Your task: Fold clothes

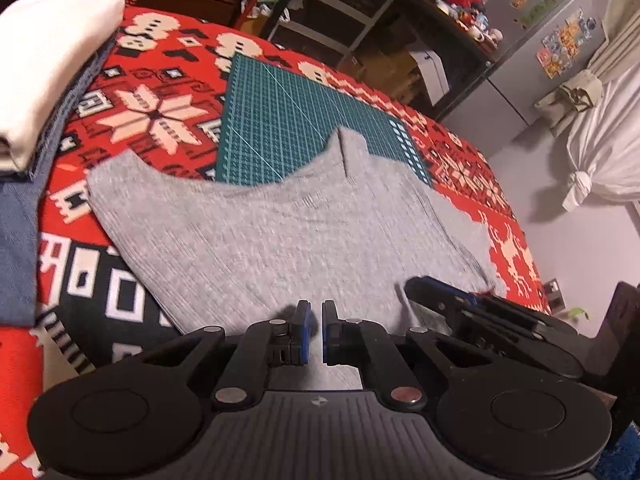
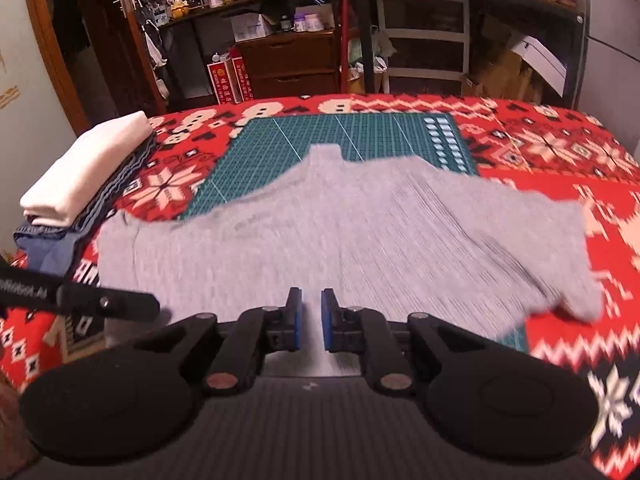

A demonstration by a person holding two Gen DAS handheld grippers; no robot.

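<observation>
i have the grey garment [image 2: 340,232] spread over the green cutting mat [image 2: 280,140] and the red patterned blanket [image 2: 560,148], its near hem right at both sets of tongs. it looks to me like a sleeveless top: a scooped edge and a strap tab point away from me, which puts the long, straight hem on my side where it is easiest to pinch.

the left gripper [image 1: 316,320] sits low over that hem with its blue pads [image 1: 304,328] drawn to a narrow slit; grey cloth shows through the gap, but i cannot tell whether any of it is actually pinched. the right gripper [image 2: 312,316] is the same: nearly closed, cloth beyond the gap, grip unclear.

the two sit side by side along one edge, which i judge suits lifting the hem evenly. the cloth is blurred, its right corner [image 2: 580,304] rumpled.

a folded stack, white on top of blue [image 2: 80,176], lies at the left, clear of the working area.
</observation>
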